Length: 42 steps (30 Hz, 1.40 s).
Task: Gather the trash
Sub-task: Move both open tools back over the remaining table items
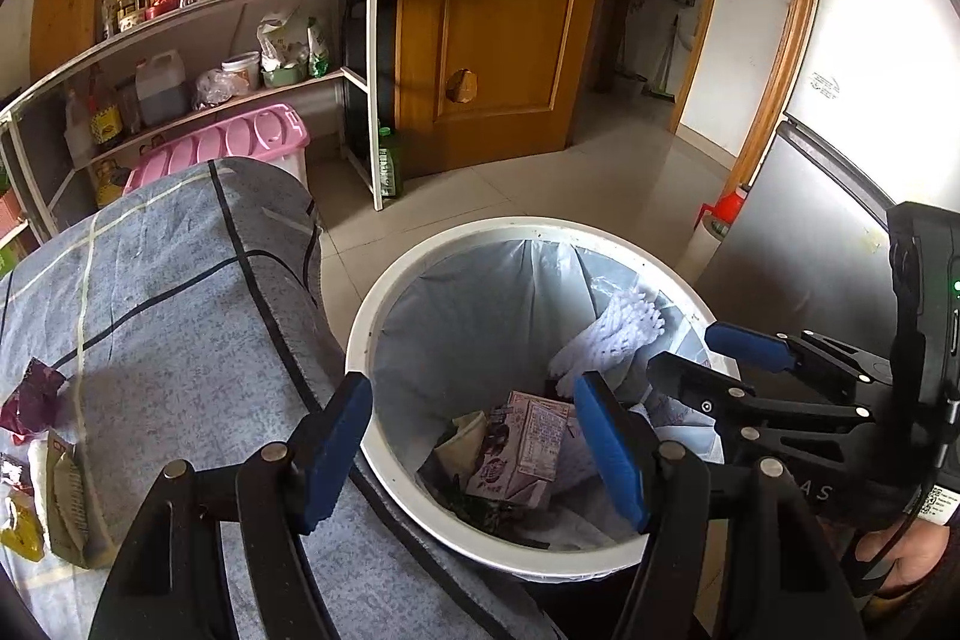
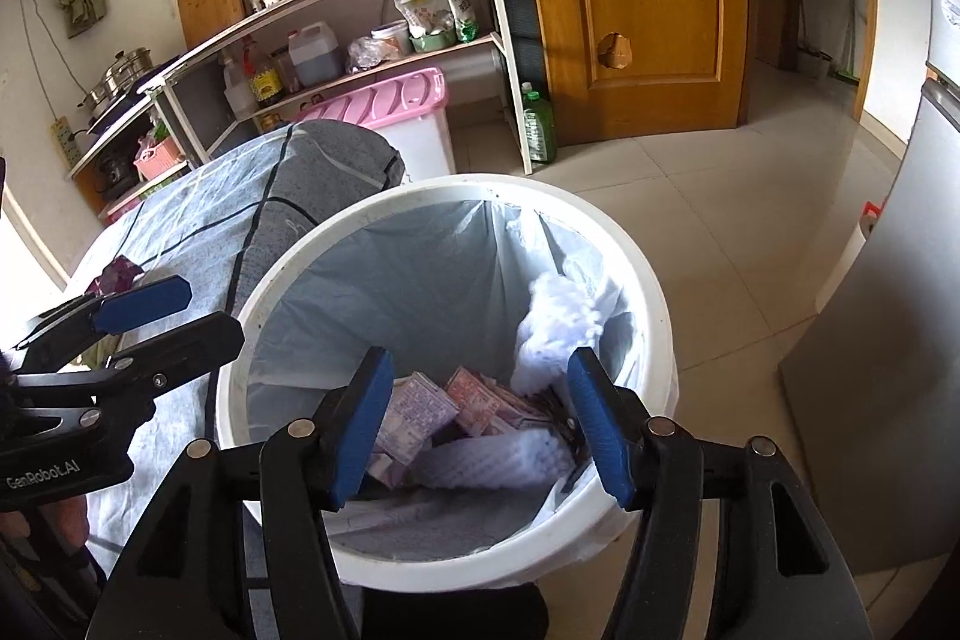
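A white trash bin [image 1: 384, 316] [image 2: 654, 292] with a pale bag liner stands on the floor against the cloth-covered table [image 1: 180, 292] [image 2: 198, 214]. Inside it lie drink cartons [image 1: 528, 448] [image 2: 414, 418] and white foam netting [image 1: 606, 334] [image 2: 558, 316]. My left gripper [image 1: 471, 388] [image 2: 180, 316] hangs open over the bin's near left rim, with nothing between its blue pads. My right gripper [image 2: 480, 361] [image 1: 702, 355] is open over the bin's near side, also empty. A maroon wrapper [image 1: 33, 394] [image 2: 114, 274] and tan and yellow packets [image 1: 66, 496] lie on the table at the left.
Behind the table stand a white shelf rack [image 1: 372, 88] [image 2: 504, 40] with bottles and a kettle, a pink-lidded box [image 1: 240, 142], and a green bottle [image 1: 389, 163] on the floor. A wooden door [image 1: 498, 10] is behind and a grey fridge [image 1: 798, 232] [image 2: 888, 340] stands at the right.
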Motion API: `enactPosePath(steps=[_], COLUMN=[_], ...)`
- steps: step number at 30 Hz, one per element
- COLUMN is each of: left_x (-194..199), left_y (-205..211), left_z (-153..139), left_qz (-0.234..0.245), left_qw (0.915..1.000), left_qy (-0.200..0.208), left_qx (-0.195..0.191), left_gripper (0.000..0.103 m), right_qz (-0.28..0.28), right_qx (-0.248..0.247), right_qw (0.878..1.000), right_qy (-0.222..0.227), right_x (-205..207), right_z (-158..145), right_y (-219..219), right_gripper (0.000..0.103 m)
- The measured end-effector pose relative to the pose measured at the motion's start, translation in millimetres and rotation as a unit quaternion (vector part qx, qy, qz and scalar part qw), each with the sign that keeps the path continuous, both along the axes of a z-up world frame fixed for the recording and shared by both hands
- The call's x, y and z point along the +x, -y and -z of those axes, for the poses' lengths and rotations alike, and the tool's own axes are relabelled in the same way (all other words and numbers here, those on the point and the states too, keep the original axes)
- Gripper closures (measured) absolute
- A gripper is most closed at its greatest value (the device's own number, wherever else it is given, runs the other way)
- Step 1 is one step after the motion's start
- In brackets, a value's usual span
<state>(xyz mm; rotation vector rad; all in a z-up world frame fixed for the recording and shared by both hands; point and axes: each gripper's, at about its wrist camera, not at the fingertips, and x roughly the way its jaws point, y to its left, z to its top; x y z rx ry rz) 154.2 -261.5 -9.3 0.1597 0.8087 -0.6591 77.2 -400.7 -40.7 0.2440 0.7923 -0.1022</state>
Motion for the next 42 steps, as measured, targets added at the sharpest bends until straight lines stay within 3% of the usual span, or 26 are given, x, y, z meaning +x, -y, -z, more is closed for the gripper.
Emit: enactPosePath(steps=[9, 15, 24, 32, 42], left_x=[-5.6, -4.2, -2.1, -3.1, 3.7], left_y=[-42.8, -91.6, -168.3, -236.4, -285.6], left_z=[-18.4, -24.9, -26.7, -18.6, -8.5], left_qz=[-0.038, -0.096, -0.186, -0.264, -0.306], left_qw=[0.9989, 0.9947, 0.9816, 0.9638, 0.9516], left_qy=[0.019, 0.028, 0.035, 0.029, 0.021], left_qx=[-0.02, -0.025, -0.024, -0.026, -0.014], left_gripper=[0.032, 0.032, 0.032, 0.032, 0.032], right_qz=[-0.019, -0.057, -0.109, -0.162, -0.206], right_qx=[-0.003, -0.003, 0.002, 0.007, 0.011], right_qw=[0.999, 0.998, 0.993, 0.986, 0.978], right_qy=[0.026, 0.032, 0.035, 0.028, 0.012], right_x=[-1.4, 5.8, 18.9, 34.7, 57.0], right_z=[-17.0, -22.6, -23.4, -19.0, -10.4], right_y=[-26.2, -59.1, -110.3, -158.5, -208.8], right_gripper=[0.042, 0.042, 0.042, 0.042, 0.042])
